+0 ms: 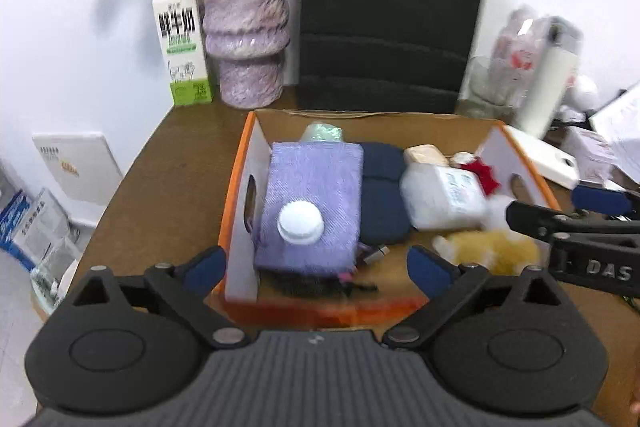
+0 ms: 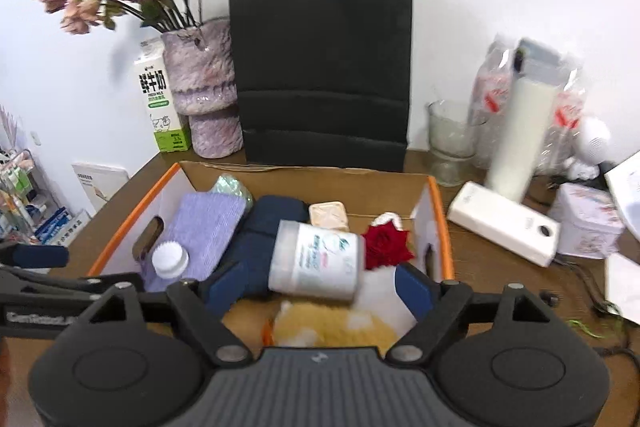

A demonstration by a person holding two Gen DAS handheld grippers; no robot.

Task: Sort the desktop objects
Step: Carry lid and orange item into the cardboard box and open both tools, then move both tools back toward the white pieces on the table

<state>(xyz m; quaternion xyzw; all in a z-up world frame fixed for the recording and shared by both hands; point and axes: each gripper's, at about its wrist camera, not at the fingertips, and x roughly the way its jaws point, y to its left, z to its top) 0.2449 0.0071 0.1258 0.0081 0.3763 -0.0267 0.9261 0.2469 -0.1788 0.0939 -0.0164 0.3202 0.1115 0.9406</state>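
Over a brown wooden counter (image 1: 168, 187), two handheld black grippers hang above an orange-edged cardboard box (image 1: 240, 163) packed with small desktop items. Left gripper (image 1: 316, 263): its blue-padded fingers (image 1: 208, 265) stand spread wide with nothing pinched, straddling the box's near left corner. Just ahead of them, between the tips, lies a lilac woven pouch with a white screw cap (image 1: 312, 203), and beside it to the right a dark navy folded cloth (image 1: 382, 195). Right gripper (image 2: 320, 287): its fingers (image 2: 414, 285) are likewise spread and hold nothing. Between and just beyond them lies a white plastic jar with a printed label (image 2: 316, 261), tipped on its side against the navy cloth; to the right of the jar sits a red fabric flower (image 2: 386, 243), and close under the fingers a yellow plush toy (image 2: 332, 327). A beige square bar (image 2: 329, 215) rests farther ahead of the jar. Beyond the box, well past both pairs of fingers, a black paper bag (image 2: 320, 59) stands upright against the white wall, with a mottled purple vase of dried pink flowers (image 2: 200, 87) and a green-and-white milk carton (image 2: 158, 99) to its left. To the right of the box lies a white rectangular power bank (image 2: 504, 227).
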